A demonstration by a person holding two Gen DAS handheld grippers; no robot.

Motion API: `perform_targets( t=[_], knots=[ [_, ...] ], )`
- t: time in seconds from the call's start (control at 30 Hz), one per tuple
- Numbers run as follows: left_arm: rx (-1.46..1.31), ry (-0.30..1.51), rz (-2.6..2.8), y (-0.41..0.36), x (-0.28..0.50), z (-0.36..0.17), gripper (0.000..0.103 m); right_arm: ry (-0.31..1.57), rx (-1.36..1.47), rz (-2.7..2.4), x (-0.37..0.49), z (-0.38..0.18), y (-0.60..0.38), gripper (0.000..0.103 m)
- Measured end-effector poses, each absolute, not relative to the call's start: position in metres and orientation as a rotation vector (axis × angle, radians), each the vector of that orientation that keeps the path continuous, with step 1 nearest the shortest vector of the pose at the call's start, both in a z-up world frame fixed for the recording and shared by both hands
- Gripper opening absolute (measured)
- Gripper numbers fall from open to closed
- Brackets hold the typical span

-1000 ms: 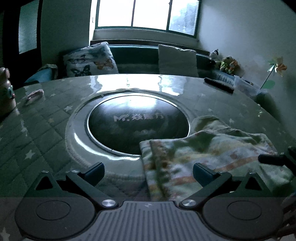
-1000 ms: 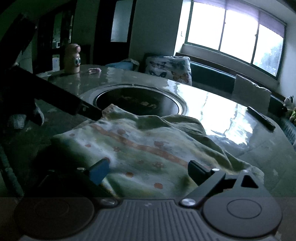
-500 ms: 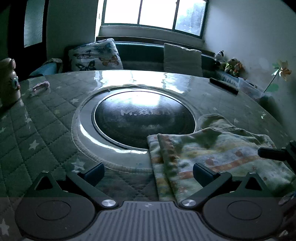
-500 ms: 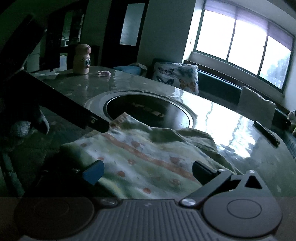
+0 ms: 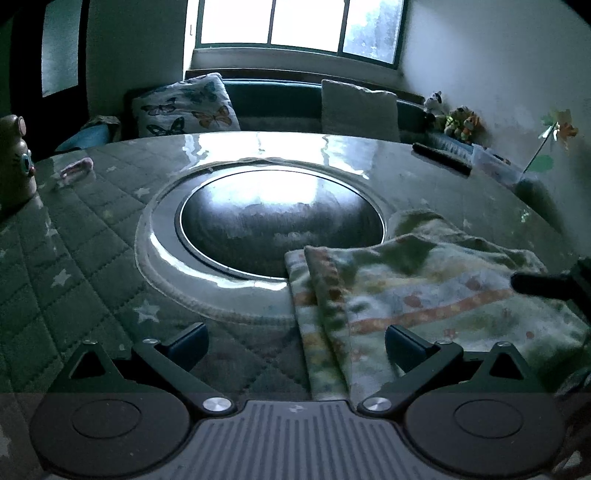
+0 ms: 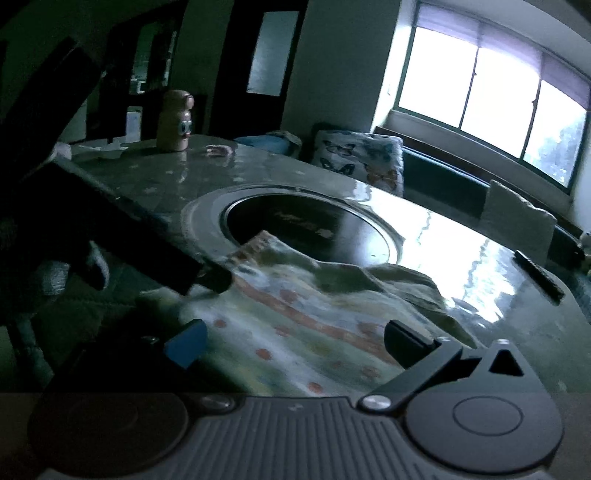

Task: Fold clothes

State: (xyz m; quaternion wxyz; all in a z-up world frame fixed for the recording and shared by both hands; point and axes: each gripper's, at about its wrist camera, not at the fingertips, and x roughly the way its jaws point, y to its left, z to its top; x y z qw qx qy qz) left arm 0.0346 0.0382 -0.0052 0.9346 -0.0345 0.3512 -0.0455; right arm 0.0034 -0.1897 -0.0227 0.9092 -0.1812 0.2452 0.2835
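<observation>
The folded patterned garment lies on the surface's near right, long axis running left to right, squarely before the spread, empty right claw, while the spread left claw faces only its left edge.

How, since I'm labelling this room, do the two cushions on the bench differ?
The butterfly cushion carries a coloured butterfly print, while the plain cushion is pale and unpatterned. The butterfly cushion leans tilted with one corner raised, and the plain cushion stands squarer. Both rest on the dark bench under the window, behind the table.
</observation>
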Motion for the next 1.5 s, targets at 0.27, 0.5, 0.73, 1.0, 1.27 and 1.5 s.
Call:
perform_targets(
  t=[0.27,0.5,0.73,1.0,1.27,1.5],
  knots=[
    [-0.067,0.725,-0.095,0.038,0.033,-0.009,0.103,0.527,-0.340,0.475,0.004,-0.020,-0.220,0.103],
    [-0.064,0.725,-0.095,0.038,0.033,-0.010,0.103,0.542,-0.325,0.393,0.008,-0.023,-0.240,0.103],
    [-0.060,0.726,-0.094,0.037,0.034,-0.010,0.103,0.547,-0.307,0.334,0.007,-0.025,-0.258,0.103],
    [-0.056,0.726,-0.094,0.037,0.034,-0.010,0.103,0.569,-0.304,0.276,0.004,-0.029,-0.275,0.103],
    [-0.052,0.727,-0.094,0.037,0.034,-0.010,0.103,0.584,-0.282,0.231,-0.003,-0.031,-0.295,0.103],
    [-0.050,0.727,-0.095,0.036,0.034,-0.010,0.103,0.593,-0.282,0.185,-0.005,-0.032,-0.307,0.103]
  ],
)
